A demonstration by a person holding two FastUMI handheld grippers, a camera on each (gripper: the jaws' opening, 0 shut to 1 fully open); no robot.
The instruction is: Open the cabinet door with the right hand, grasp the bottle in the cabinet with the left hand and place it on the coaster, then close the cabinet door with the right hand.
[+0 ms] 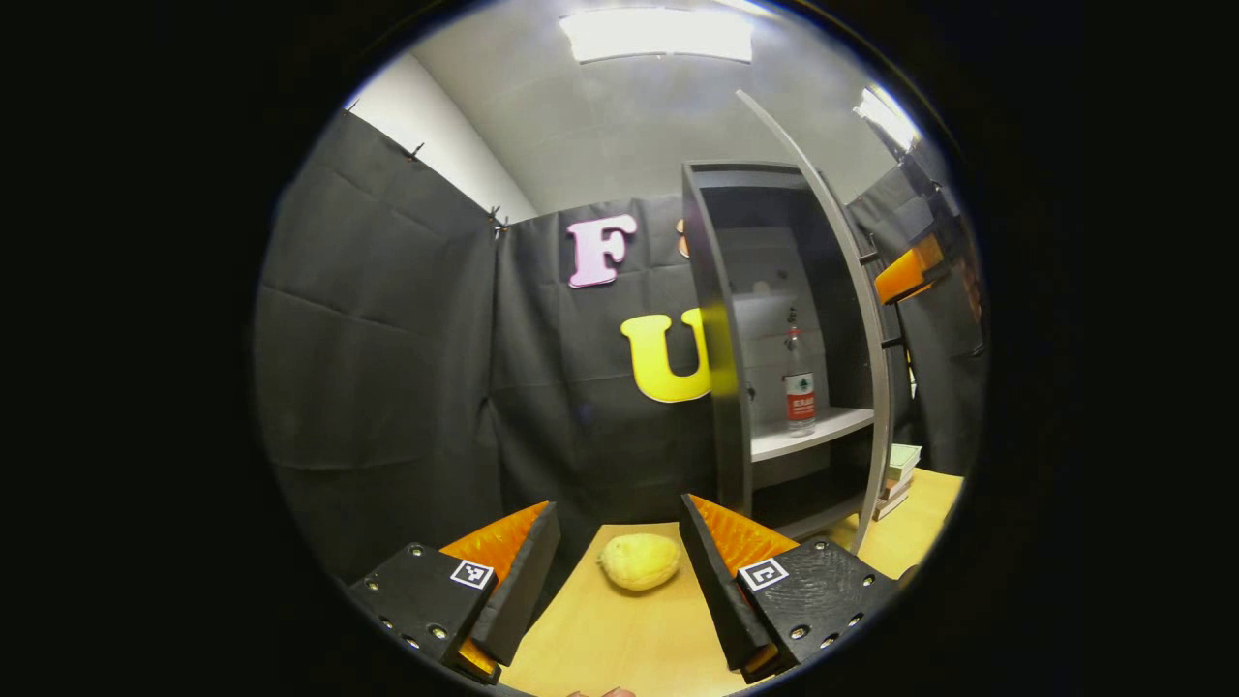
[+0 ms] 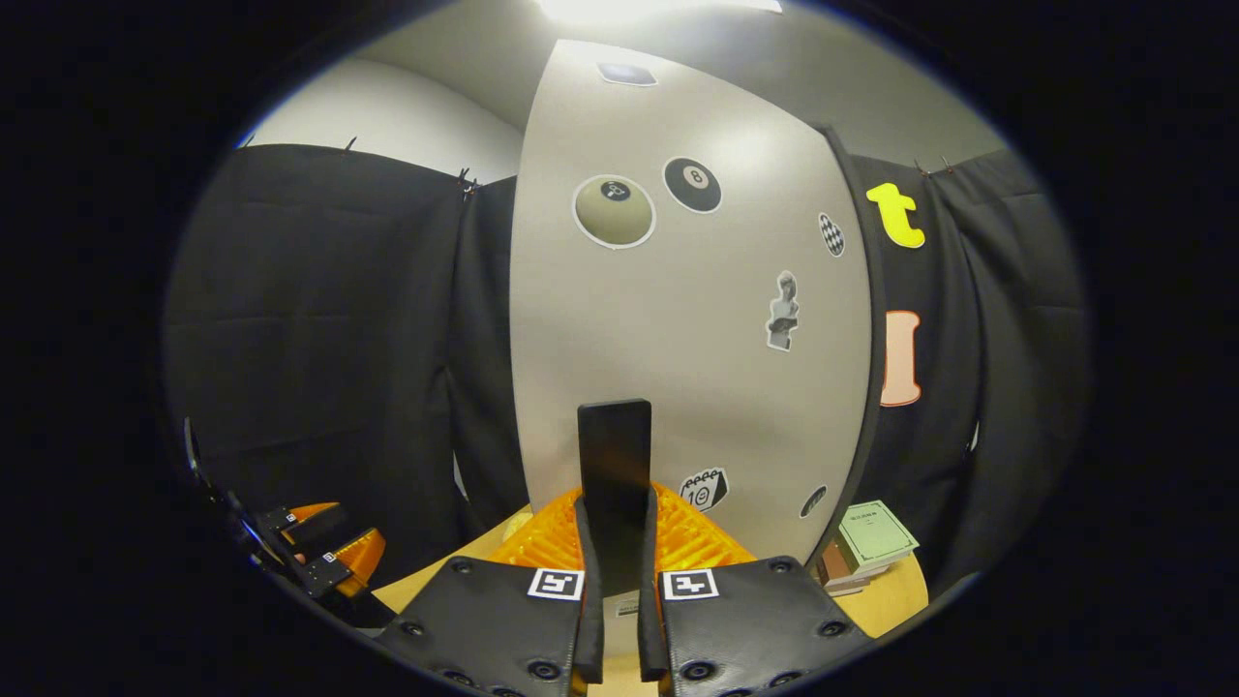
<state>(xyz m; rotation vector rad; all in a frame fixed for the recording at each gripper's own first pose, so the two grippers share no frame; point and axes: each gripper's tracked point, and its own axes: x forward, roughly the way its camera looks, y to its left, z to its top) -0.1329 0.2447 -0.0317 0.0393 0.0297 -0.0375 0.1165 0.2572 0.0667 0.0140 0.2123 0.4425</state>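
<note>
Fingers of the left gripper are standing wide apart at the bottom of the left gripper view, holding nothing, and are hovering over a wooden table. A yellow lemon-like fruit is lying on the table between them, a little farther off and touching neither finger. Beyond it, to the right, the cabinet is standing with its door swung open, seen almost edge-on. The bottle is standing upright on the pale shelf inside the cabinet, clear with a red and white label. Some books are lying stacked on the table just beside the cabinet's right side. The right gripper is showing far off beside the door's outer face.

Moving to the right gripper view, the door is facing the camera, pale and carrying several stickers, among them two billiard balls. The right gripper is clamped on the dark upright door handle, with both fingers pressing on its lower end. The stack of books is lying low on the right, on the table. The left gripper is showing at the lower left with its jaws apart.
</note>
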